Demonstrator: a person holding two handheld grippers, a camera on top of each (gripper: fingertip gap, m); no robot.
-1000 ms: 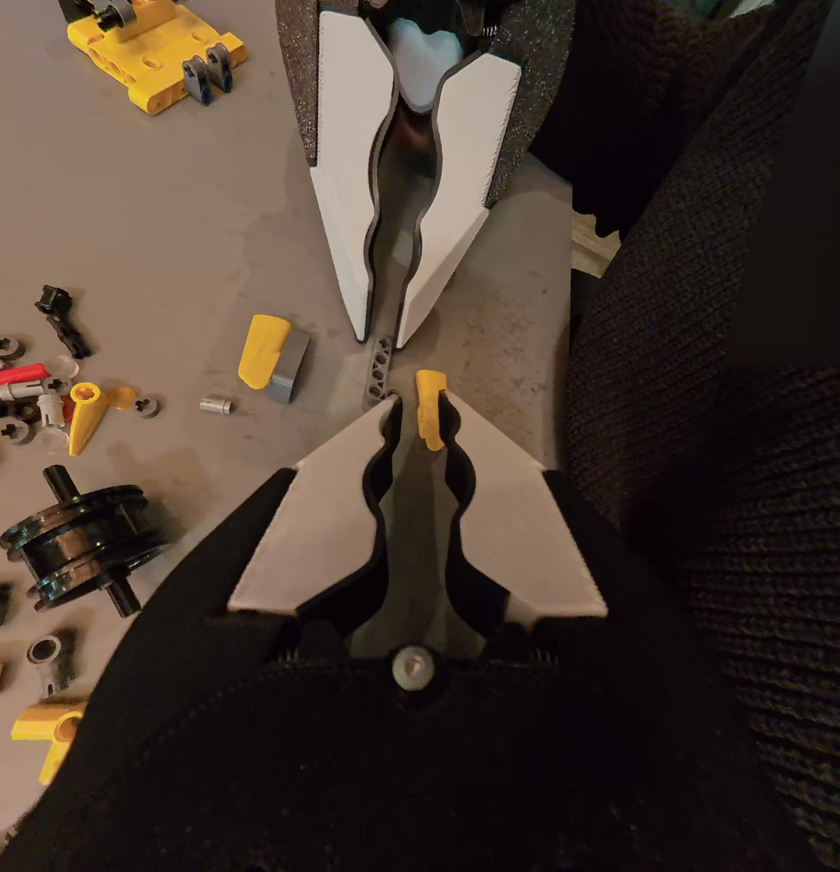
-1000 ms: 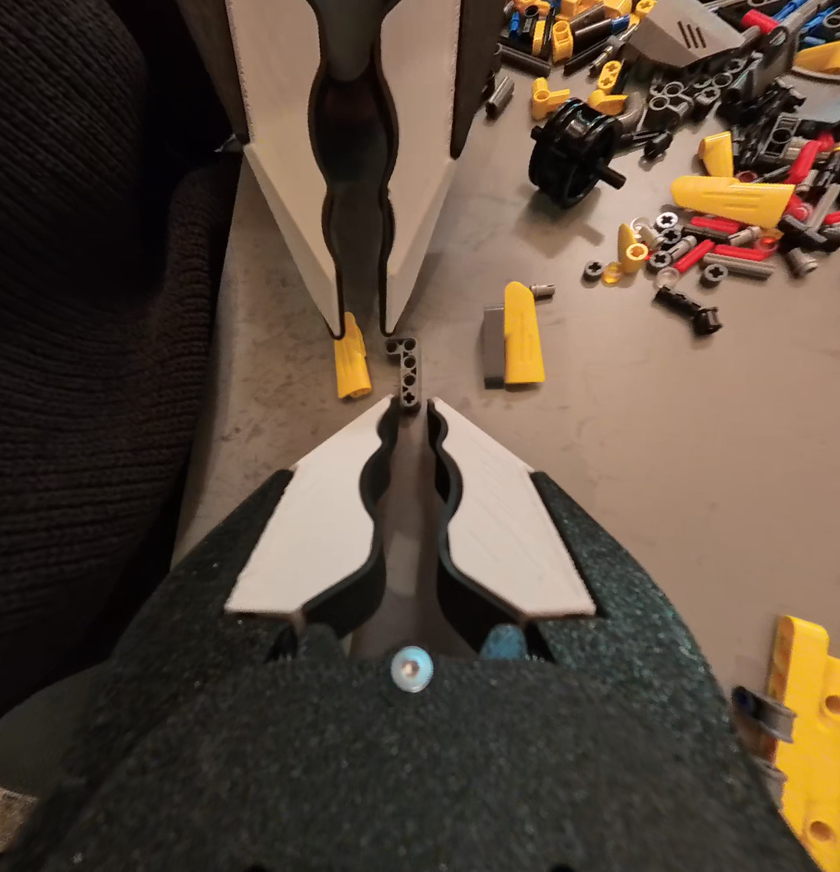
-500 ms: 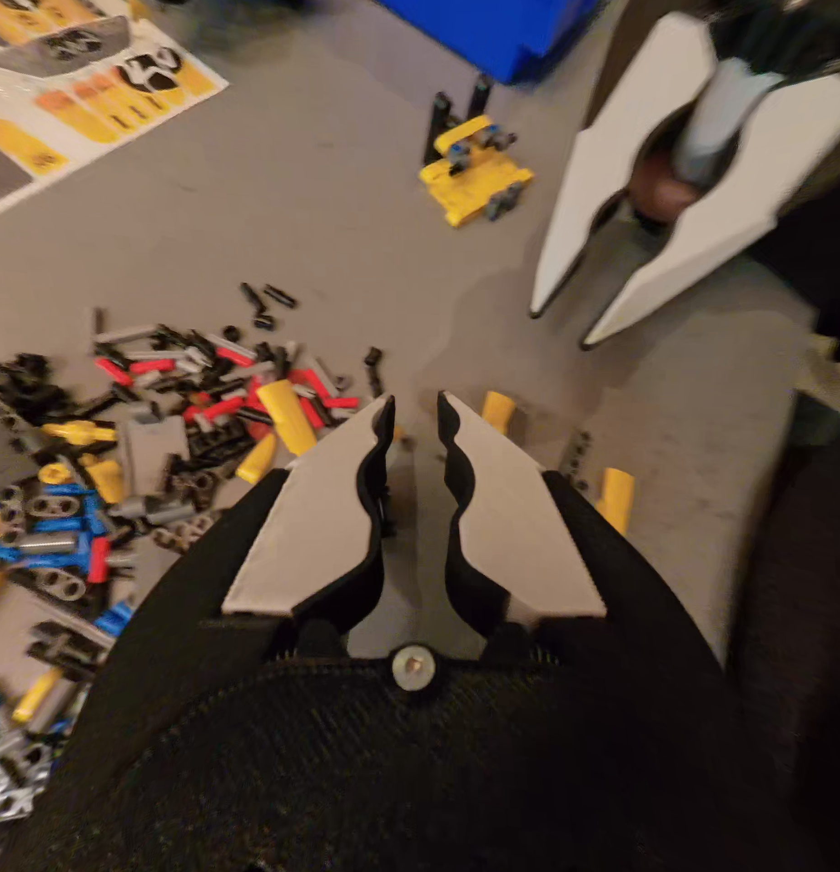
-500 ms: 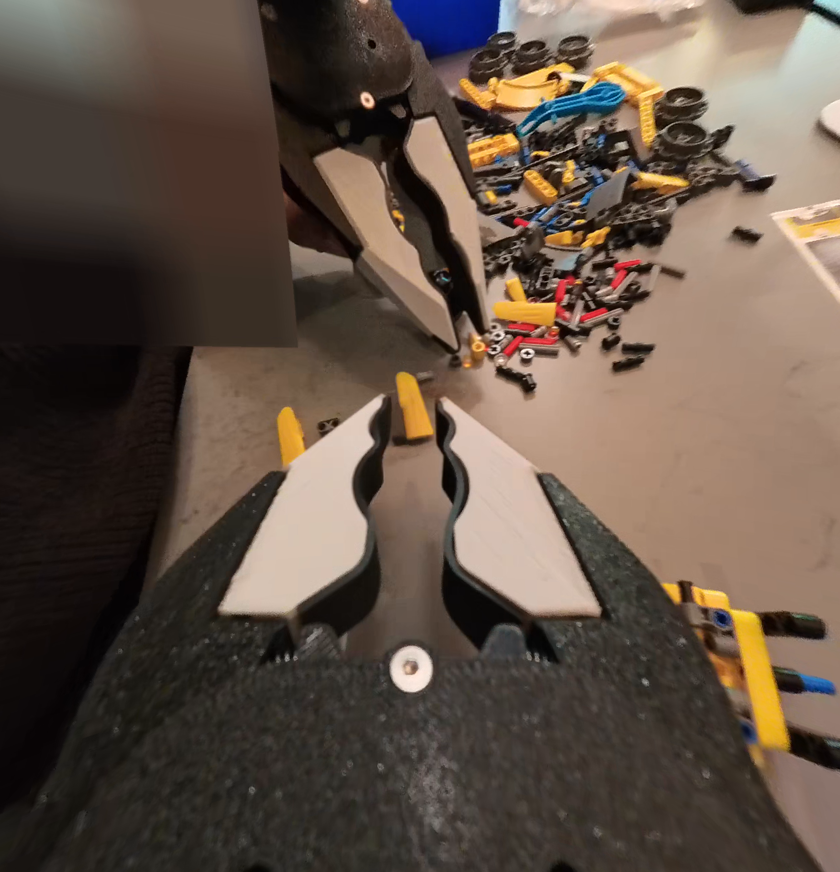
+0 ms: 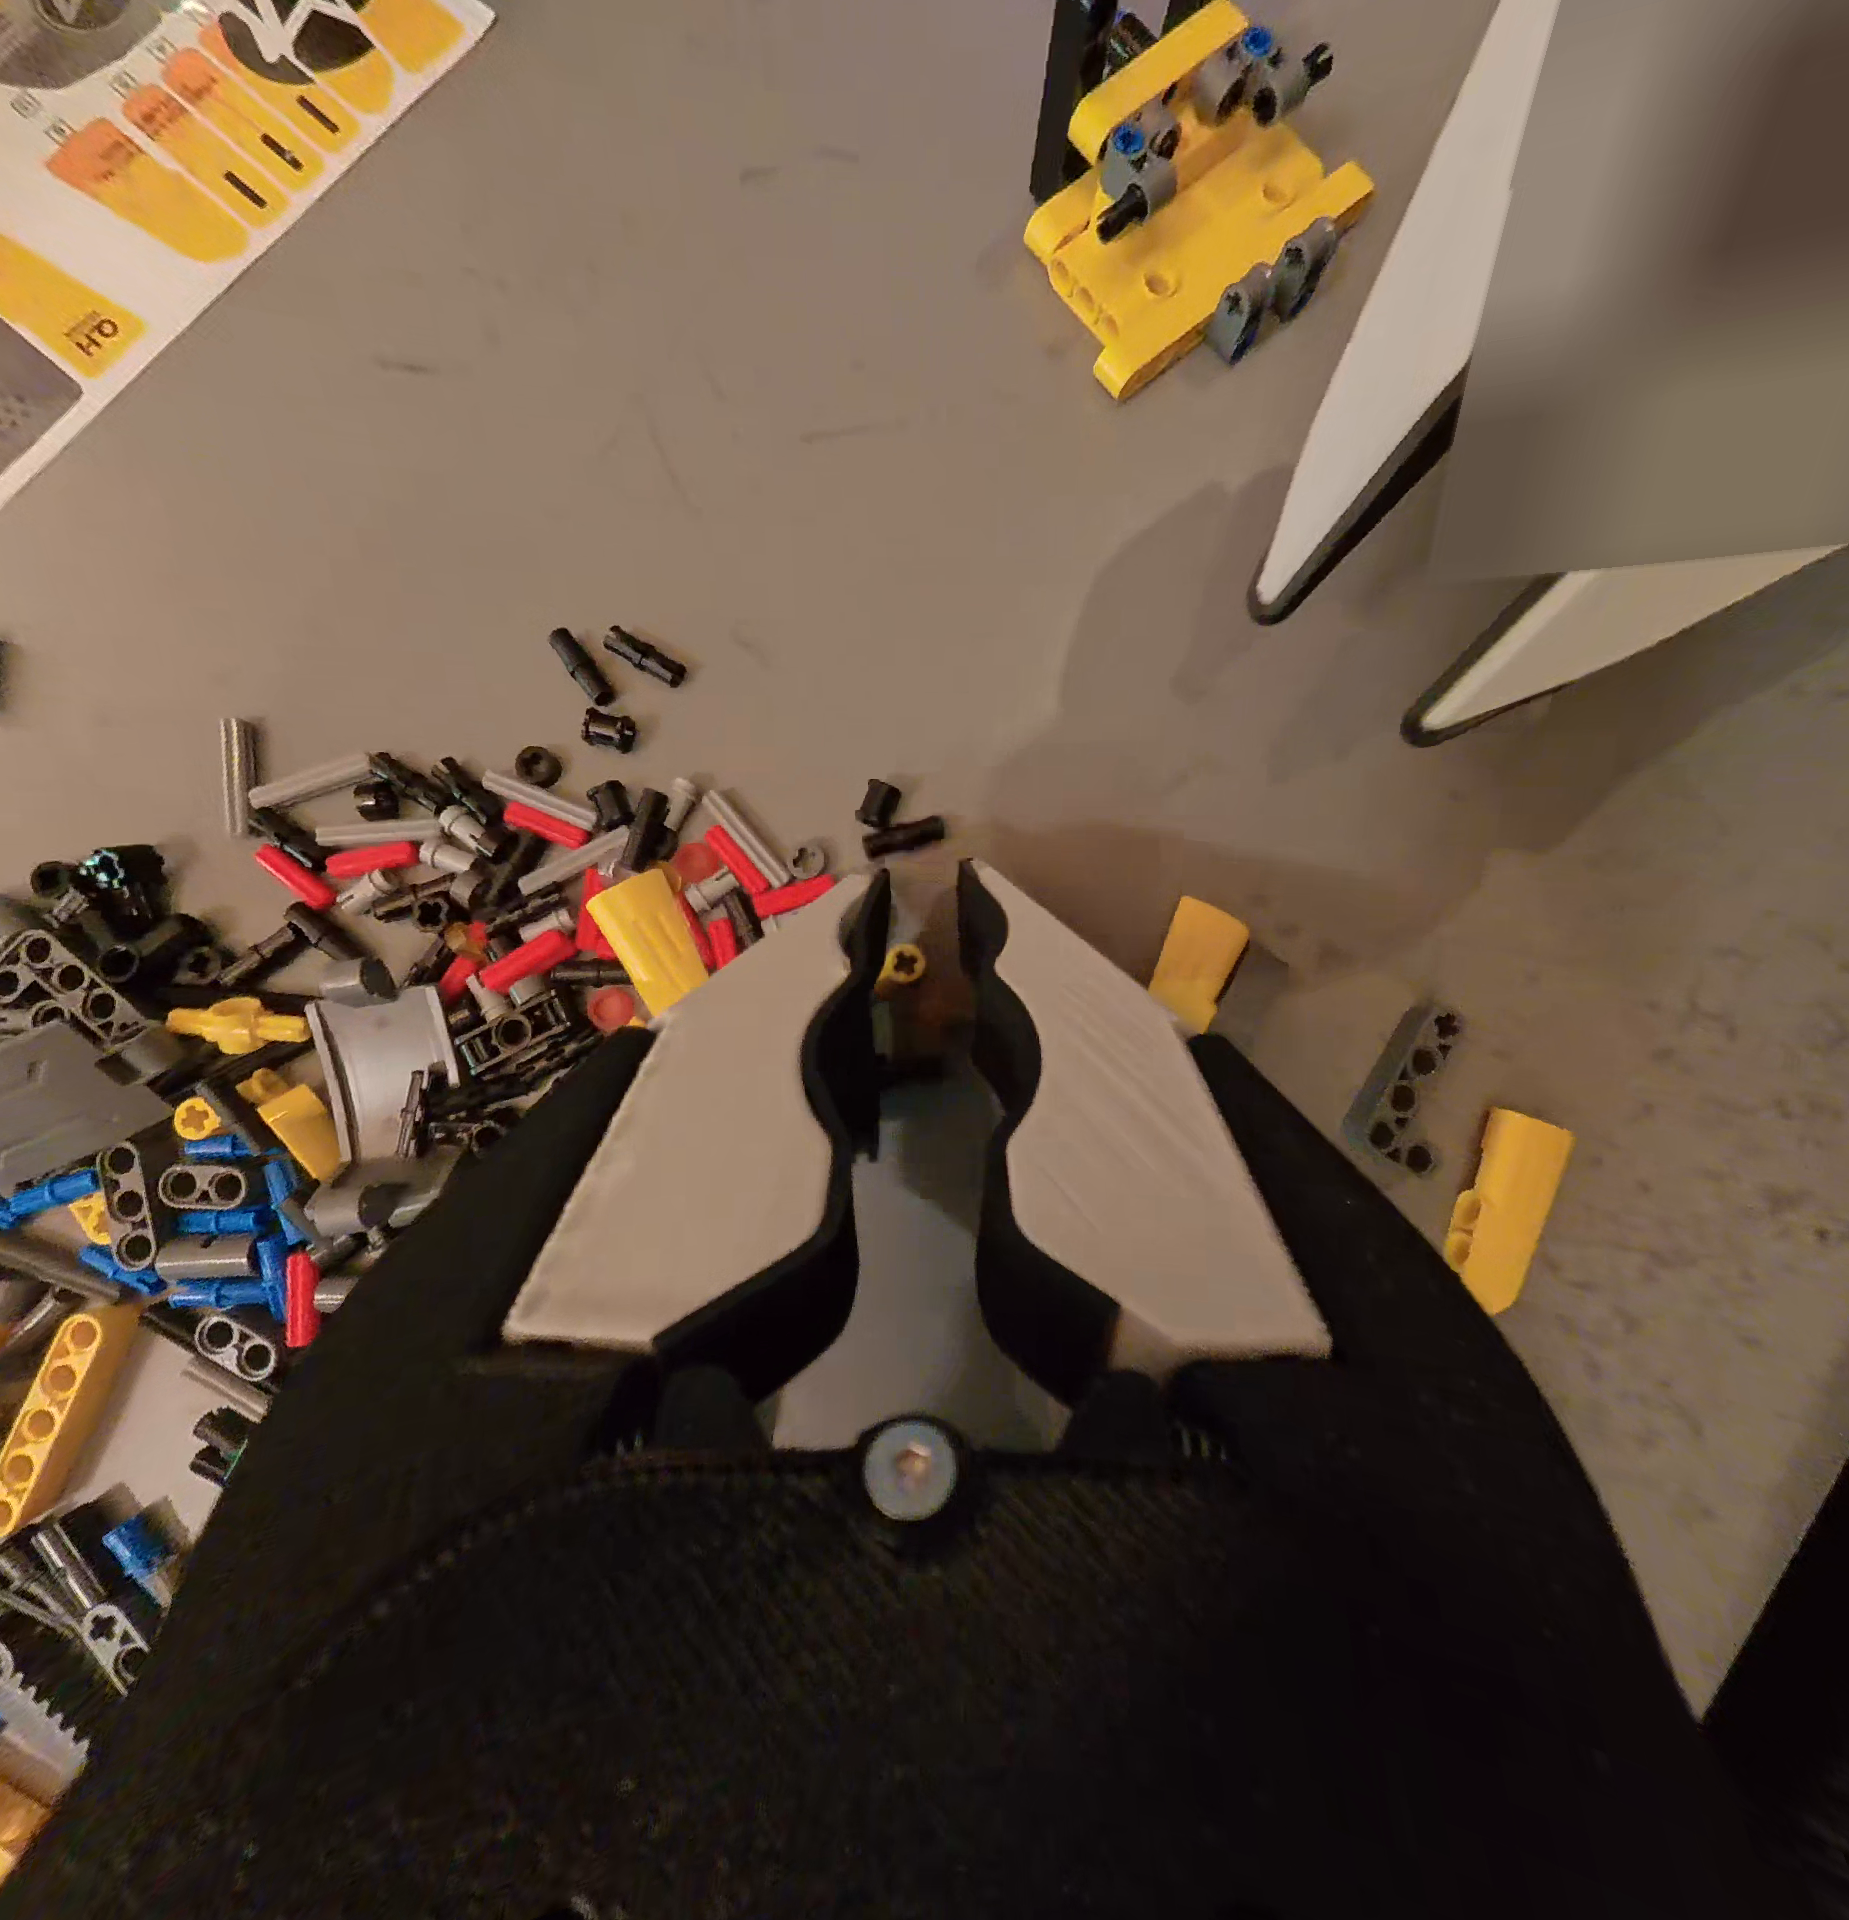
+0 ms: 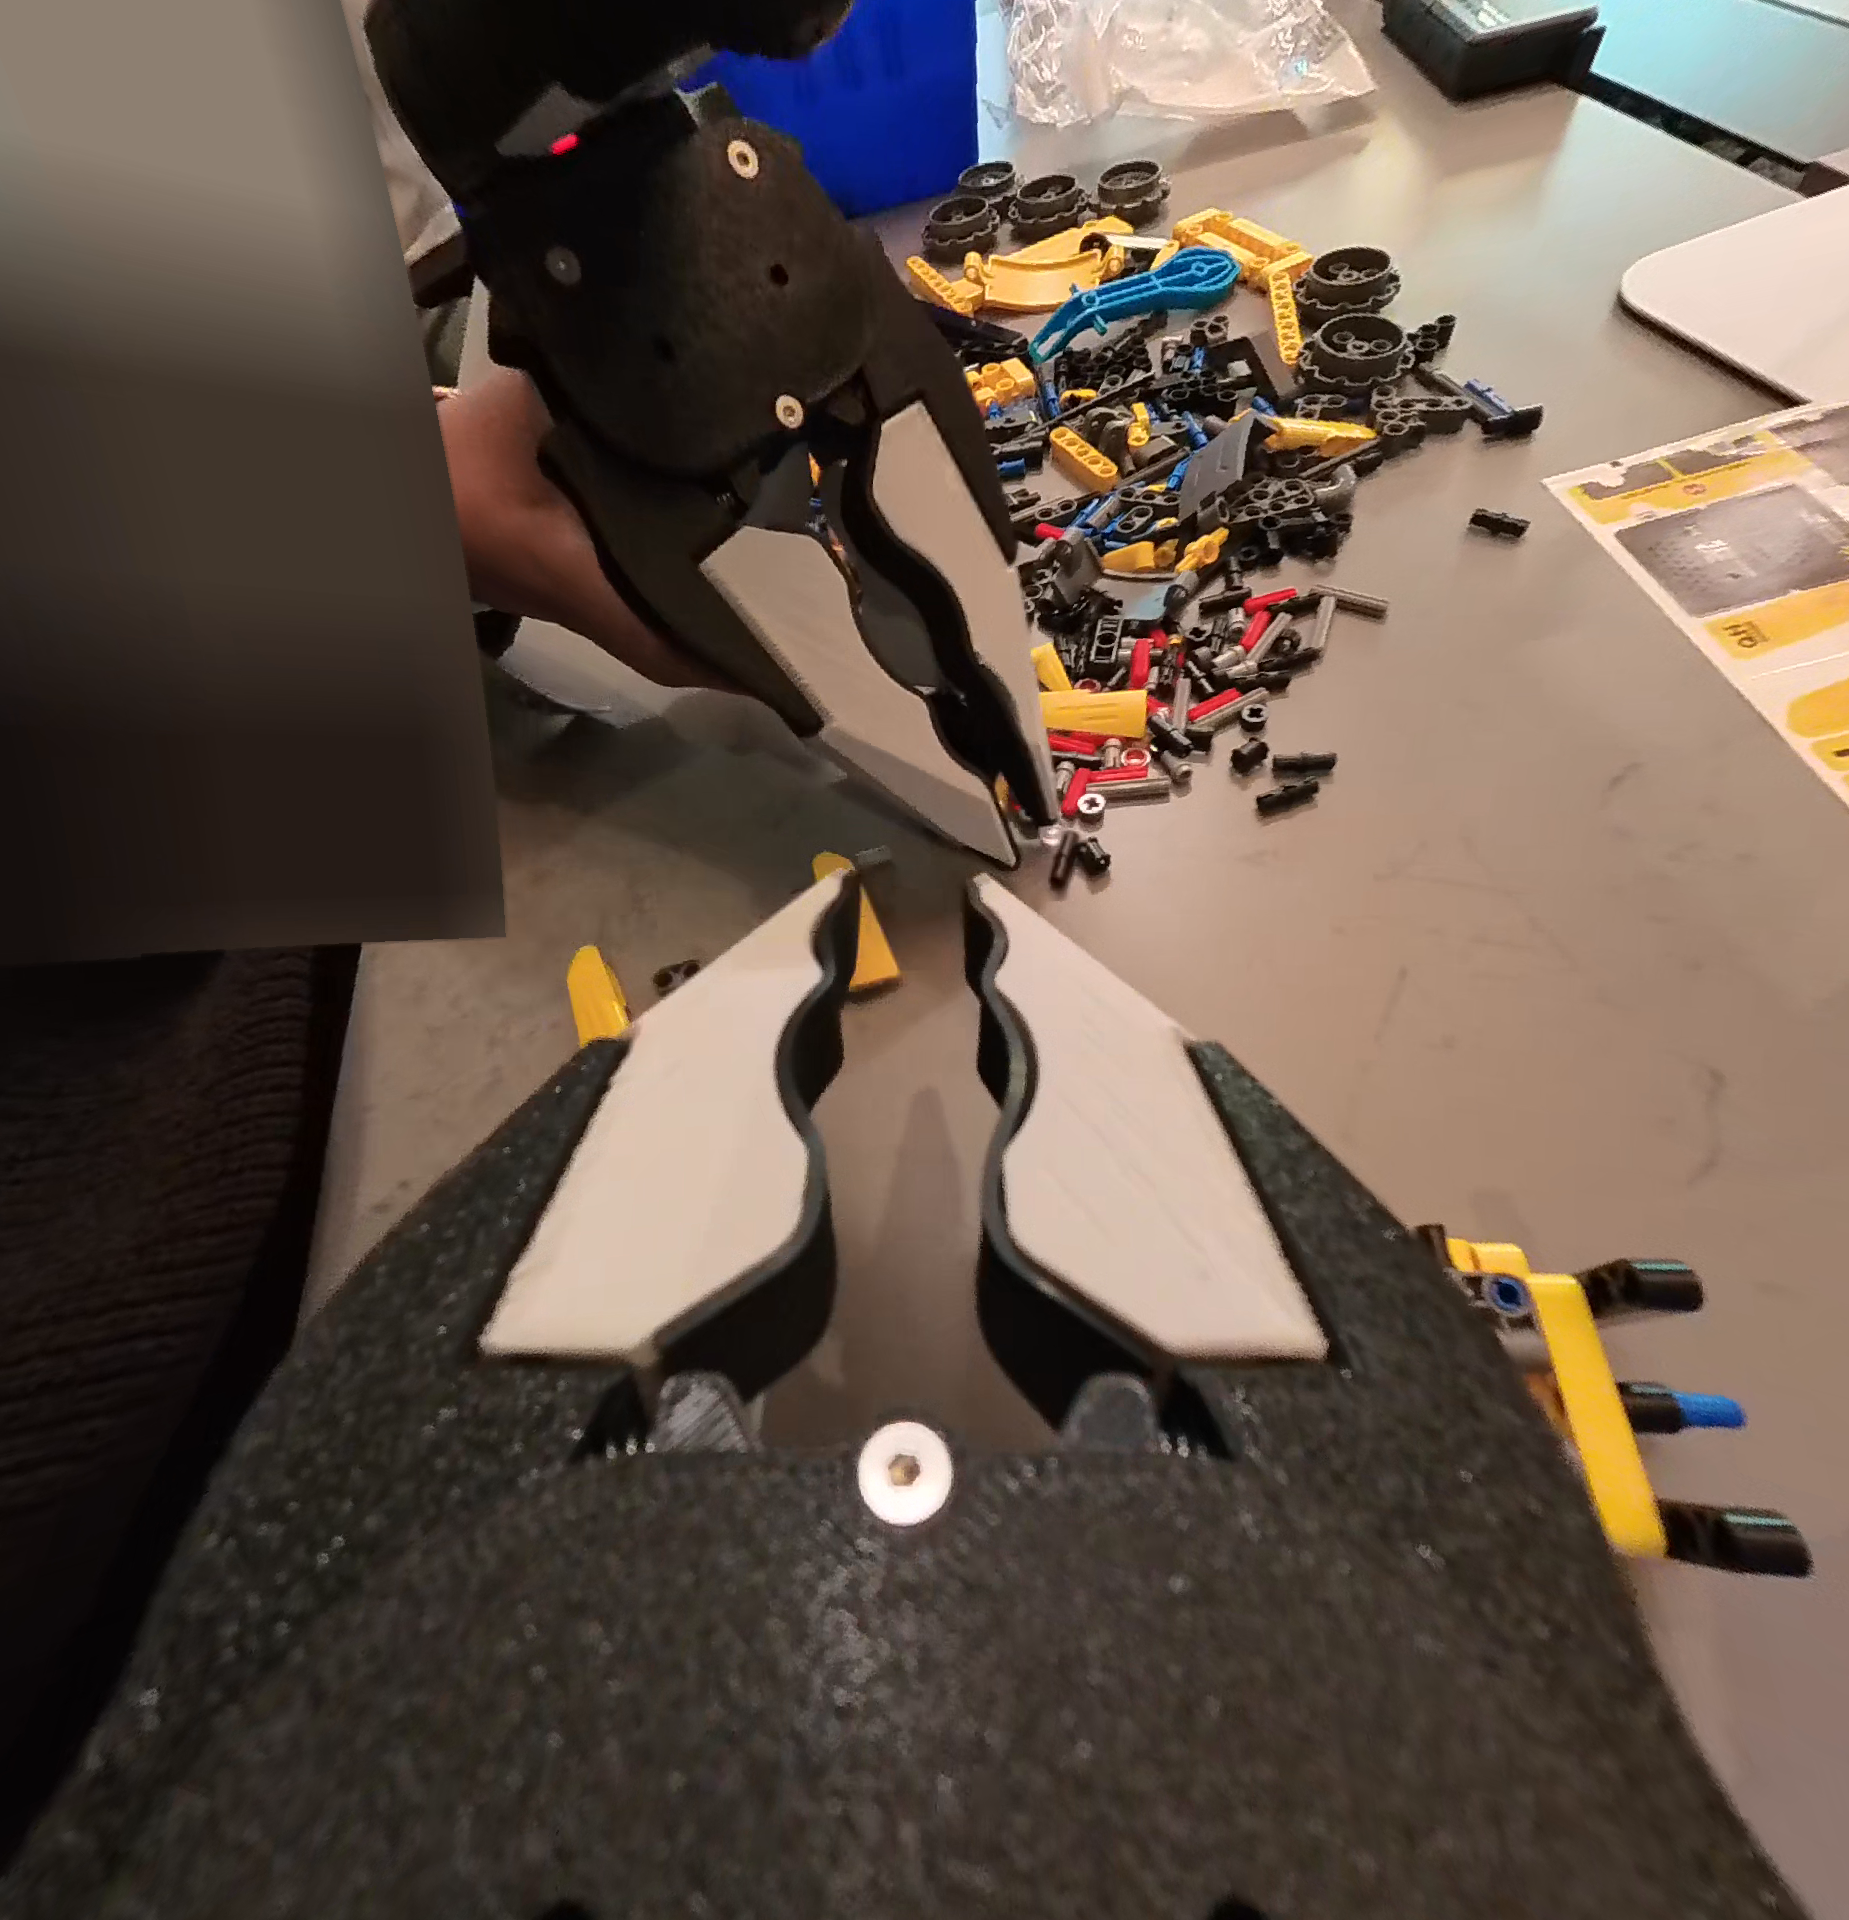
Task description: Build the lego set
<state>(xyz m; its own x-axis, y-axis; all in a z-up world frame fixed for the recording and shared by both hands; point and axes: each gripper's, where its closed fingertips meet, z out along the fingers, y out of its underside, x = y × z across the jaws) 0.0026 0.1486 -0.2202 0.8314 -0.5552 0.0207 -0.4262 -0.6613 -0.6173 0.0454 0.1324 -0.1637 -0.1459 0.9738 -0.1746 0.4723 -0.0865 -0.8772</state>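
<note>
Small yellow plastic cone piece (image 5: 902, 964) sits between the left tool (image 5: 920, 883) tips, slightly apart at the pile's (image 5: 463, 935) edge, while the right tool (image 6: 907, 891) hangs apart, empty, nearby.

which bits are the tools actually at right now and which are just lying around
At the tools: left tool open over yellow cross-hole piece; right tool open by yellow panel.
Lying about: parts pile, yellow assembly, sticker sheet, grey L-beam.
</note>
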